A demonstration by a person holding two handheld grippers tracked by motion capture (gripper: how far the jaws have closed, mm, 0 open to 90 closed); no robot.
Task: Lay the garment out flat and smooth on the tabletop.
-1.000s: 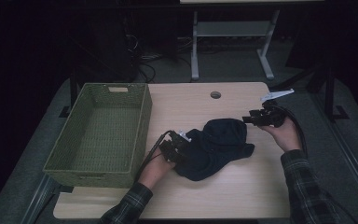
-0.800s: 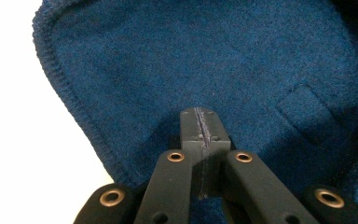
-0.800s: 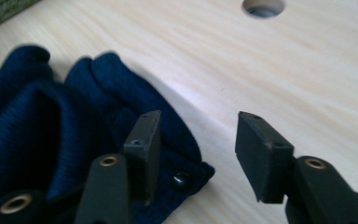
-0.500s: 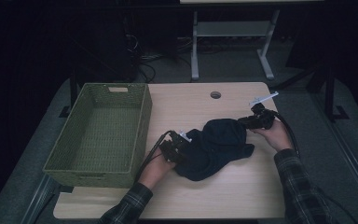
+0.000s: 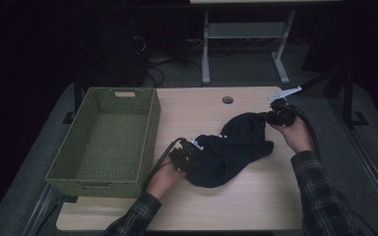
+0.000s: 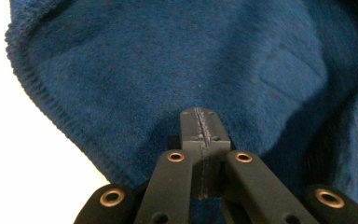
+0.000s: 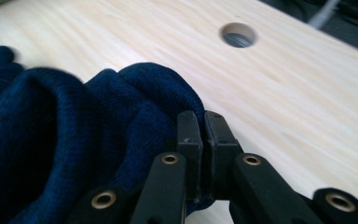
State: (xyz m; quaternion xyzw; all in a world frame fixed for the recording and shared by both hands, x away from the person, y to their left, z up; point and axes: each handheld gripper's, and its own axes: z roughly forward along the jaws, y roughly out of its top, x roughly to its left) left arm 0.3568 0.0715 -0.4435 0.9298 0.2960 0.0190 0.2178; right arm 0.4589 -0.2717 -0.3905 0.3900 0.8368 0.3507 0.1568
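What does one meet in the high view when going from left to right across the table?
Green woven rectangular basket → left gripper, shut on the cloth → dark blue soft cloth → right gripper, jaws just closed on the cloth's far edge.

The high view is looking forward and down over the table (image 5: 236, 206), while the 2 gripper views are sitting close against the blue cloth (image 6: 168, 70), which all 3 are sharing.
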